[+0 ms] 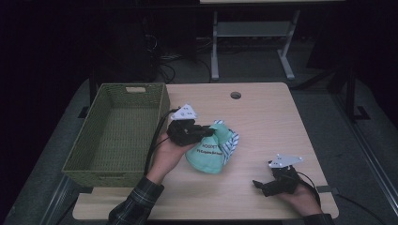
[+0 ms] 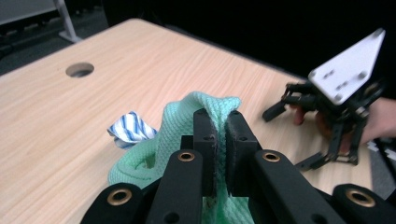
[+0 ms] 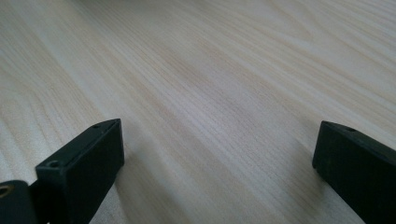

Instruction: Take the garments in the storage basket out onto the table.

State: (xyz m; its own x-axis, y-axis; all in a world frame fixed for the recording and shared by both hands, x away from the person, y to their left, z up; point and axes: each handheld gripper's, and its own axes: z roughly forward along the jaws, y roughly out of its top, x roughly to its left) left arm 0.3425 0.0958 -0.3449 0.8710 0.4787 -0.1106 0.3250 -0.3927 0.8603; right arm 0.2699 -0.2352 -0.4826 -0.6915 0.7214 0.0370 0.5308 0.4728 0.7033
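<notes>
While the left gripper (image 2: 218, 140) pinches a raised fold of the mint-green cloth (image 1: 209, 151), the rest of that cloth hangs and bunches below and beyond its fingertips, slumped on the table (image 1: 267, 122). Its jaws stand closed on the fold, with only the fabric's thickness between them. A blue-and-white striped cloth (image 2: 128, 129) peeks out on the far side of the green one, just past the pinch. From the clamped fingers, the woven basket (image 1: 117, 133) lies close behind the hand, on the side away from the cloth, so a carry toward it would be short. The right gripper (image 1: 265, 185) rests well apart, jaws spread wide over bare wood, holding nothing; the left is plainly the nearer one. Dark print shows on the green cloth, too small to read reliably.
</notes>
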